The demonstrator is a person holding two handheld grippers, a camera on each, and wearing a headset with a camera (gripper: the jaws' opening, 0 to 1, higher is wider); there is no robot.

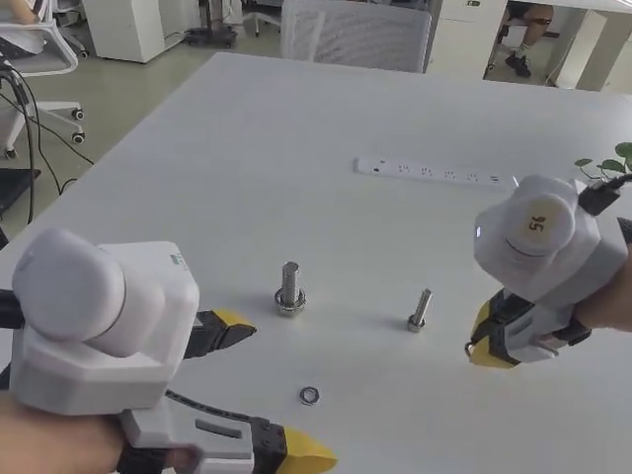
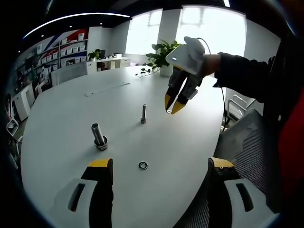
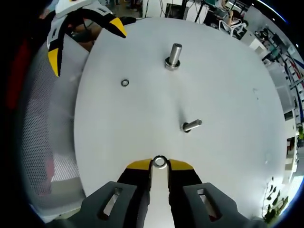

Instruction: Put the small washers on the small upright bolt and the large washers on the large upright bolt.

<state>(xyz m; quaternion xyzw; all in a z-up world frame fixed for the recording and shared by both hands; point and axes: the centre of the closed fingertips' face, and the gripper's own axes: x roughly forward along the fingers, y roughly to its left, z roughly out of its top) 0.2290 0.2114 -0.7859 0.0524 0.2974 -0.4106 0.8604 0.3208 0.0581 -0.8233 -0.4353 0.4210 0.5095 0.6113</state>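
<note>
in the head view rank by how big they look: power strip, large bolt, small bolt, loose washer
1. power strip, longest by far though farthest away
2. large bolt
3. small bolt, shorter and thinner, at a similar distance
4. loose washer, smallest though nearest the camera

Lower left of head view: left white-and-black tool with yellow jaw tips, jaws spread wide, level, pointing right; hand gripping it at bottom edge. Right side: right tool of same build, tips angled down-left, jaws pinched on small silver washer. Dark sleeve behind it, upper right of left gripper view.
</note>
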